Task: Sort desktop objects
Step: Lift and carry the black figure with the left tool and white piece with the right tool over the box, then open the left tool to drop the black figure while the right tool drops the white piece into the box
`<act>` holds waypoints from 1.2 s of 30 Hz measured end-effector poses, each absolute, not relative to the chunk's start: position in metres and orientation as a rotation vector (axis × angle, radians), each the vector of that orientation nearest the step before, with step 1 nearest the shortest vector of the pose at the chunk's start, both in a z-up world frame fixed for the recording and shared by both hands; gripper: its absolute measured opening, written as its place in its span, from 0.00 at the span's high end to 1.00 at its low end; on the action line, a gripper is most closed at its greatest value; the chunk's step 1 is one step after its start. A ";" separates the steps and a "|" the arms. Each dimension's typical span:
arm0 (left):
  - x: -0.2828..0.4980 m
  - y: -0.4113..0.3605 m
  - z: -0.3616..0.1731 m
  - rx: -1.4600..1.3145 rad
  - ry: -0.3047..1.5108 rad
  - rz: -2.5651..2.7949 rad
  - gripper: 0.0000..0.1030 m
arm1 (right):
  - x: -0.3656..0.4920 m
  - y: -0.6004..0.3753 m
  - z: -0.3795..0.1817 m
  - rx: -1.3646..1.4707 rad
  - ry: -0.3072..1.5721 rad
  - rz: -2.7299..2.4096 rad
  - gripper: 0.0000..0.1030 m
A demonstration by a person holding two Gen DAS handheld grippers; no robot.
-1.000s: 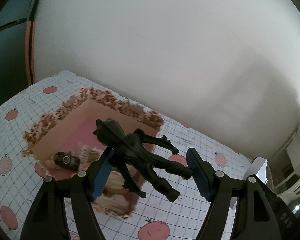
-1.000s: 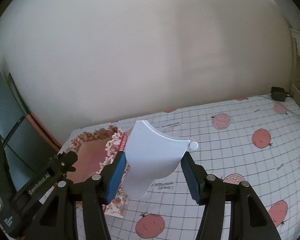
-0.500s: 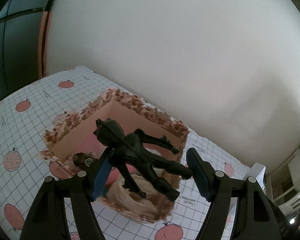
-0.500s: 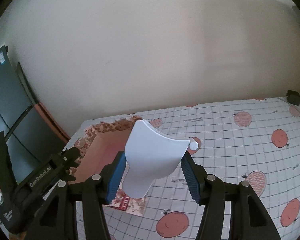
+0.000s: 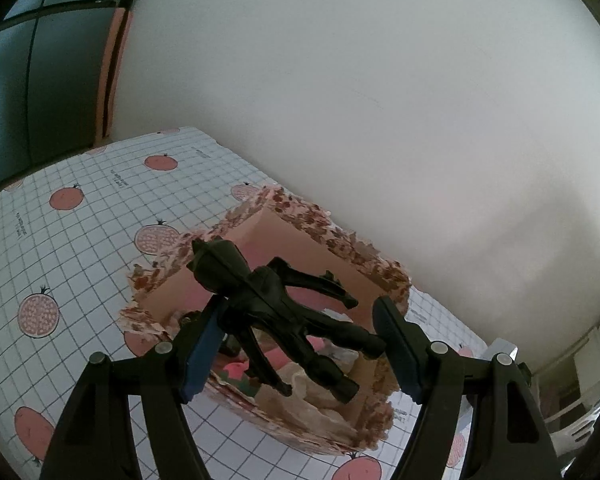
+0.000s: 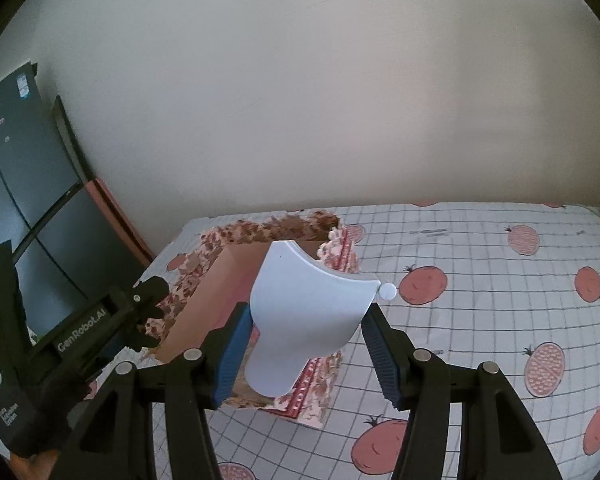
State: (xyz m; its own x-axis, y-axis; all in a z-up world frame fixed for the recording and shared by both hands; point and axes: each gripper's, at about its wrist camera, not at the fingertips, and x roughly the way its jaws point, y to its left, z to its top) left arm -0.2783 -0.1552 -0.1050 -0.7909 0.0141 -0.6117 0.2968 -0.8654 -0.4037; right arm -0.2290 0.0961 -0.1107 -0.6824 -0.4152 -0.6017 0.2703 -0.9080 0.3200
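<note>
Both grippers are loaded and both hang over the same target: the open cardboard box with the red-brown patterned rim (image 5: 342,240), sitting on the white grid tablecloth printed with red fruit (image 5: 80,248). The left gripper (image 5: 298,346) is clamped on a glossy black plastic toy figure (image 5: 276,304), gripped across its body so head, arms and legs stick out free. It is held right above the box opening, which looks like the reason for the pose: let go and it should fall inside. Something small and dark already lies at the bottom, along with pale crumpled material, too hidden to name. The right gripper (image 6: 304,350) is closed on a pale blue-white curved plastic piece with a flared top edge (image 6: 304,312), pinched at its narrower waist, a small round white knob showing at its right tip. It hangs beside the box's near corner, not yet over the opening, apparently waiting its turn. My read: the toy goes first; its limbs may snag the rim.
</note>
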 end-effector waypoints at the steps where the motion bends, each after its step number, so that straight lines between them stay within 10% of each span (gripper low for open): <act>1: -0.278 -0.158 -0.105 0.937 0.747 -2.732 0.27 | -0.229 0.094 -0.111 0.989 -0.285 -2.560 0.42; 36: -0.278 -0.192 -0.126 0.935 0.823 -2.684 0.27 | -0.234 0.047 -0.136 1.054 -0.152 -2.502 0.42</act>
State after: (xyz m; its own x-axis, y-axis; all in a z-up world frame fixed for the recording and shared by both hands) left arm -0.2780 -0.1925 -0.1264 -0.7854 0.0100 -0.6189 0.3388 -0.8299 -0.4433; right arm -0.2335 0.0468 -0.1361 -0.6249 -0.4185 -0.6590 0.3355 -0.9062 0.2574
